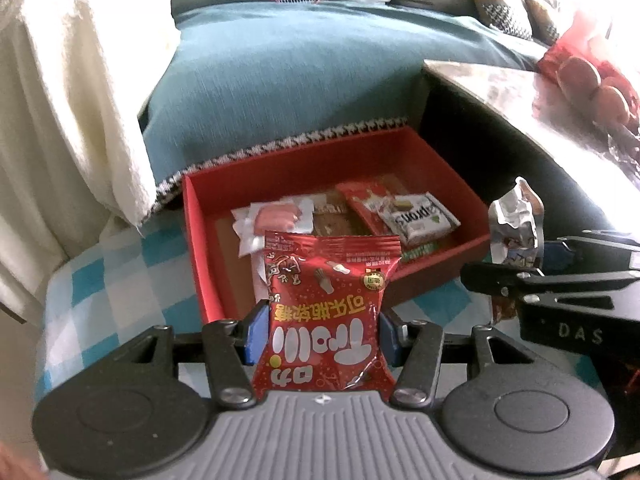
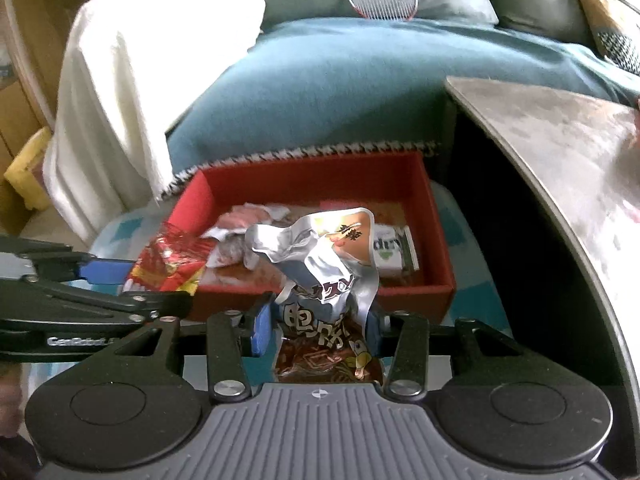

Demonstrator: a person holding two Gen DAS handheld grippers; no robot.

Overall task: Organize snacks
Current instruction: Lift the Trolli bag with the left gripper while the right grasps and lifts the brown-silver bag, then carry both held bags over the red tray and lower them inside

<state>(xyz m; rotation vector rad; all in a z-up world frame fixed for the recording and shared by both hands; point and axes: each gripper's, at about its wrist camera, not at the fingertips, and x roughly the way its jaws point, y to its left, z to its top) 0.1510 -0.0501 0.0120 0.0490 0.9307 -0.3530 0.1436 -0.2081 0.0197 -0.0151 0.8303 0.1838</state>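
Red snack bag (image 1: 326, 312) between left gripper (image 1: 320, 334) pads

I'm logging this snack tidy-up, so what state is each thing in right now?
Left gripper: shut on the red gummy packet, held upright.
Right gripper: shut on the silver snack bag, crumpled and torn open at the top.
Red box: open, no lid in view, partly filled.
White biscuit pack: lying flat inside the box.
Pink sausage pack: lying inside the box.

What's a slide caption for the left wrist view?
Left hand-held gripper clamps a red gummy packet before the red box of snacks.
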